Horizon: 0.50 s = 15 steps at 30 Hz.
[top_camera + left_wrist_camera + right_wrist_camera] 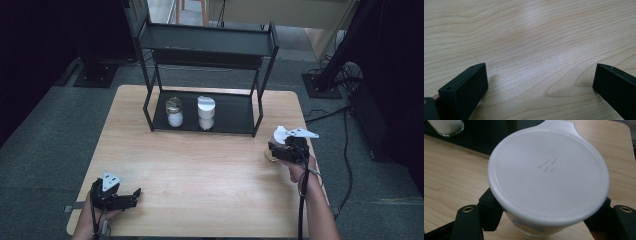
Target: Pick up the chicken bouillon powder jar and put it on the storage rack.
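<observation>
Right tongs (280, 148): clamped on the white-lidded jar (548, 180), a jaw on either side below the lid.
Jar: near the right edge of the surface (200, 170), in front of the rack (205, 117).
Left tongs (131, 196): jaws spread wide, nothing between them, near the front left corner.

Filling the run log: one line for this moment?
right gripper: shut on white-lidded jar, right table edge | left gripper: open, empty, over table | shelf: two jars
</observation>
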{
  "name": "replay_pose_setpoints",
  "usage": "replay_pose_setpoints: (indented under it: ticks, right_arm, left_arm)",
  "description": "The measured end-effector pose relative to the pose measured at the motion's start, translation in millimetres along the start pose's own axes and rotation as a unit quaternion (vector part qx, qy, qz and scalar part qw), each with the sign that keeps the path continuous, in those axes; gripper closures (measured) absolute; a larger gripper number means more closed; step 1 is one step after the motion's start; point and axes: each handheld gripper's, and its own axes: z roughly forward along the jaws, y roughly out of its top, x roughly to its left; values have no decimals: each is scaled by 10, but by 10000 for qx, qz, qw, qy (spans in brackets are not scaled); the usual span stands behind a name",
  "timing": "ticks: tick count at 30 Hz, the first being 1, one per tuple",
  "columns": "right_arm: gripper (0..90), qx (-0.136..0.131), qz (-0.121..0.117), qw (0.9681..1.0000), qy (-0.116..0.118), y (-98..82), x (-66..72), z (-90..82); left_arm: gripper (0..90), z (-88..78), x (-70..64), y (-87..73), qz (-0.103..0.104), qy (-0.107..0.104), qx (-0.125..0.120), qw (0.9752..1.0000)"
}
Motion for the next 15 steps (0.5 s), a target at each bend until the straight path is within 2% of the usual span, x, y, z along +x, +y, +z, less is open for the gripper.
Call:
replay_pose_setpoints:
  ticks: [7,15]
  right_arm:
    - [305,11,-84,9999,84,12,56,3]
    - [305,-50,-317,9990,316,58,234,2]
  left_arm:
    - [0,0,0,0,1,1,1,10000]
    - [0,-1,2,0,11,-2,8,10000]
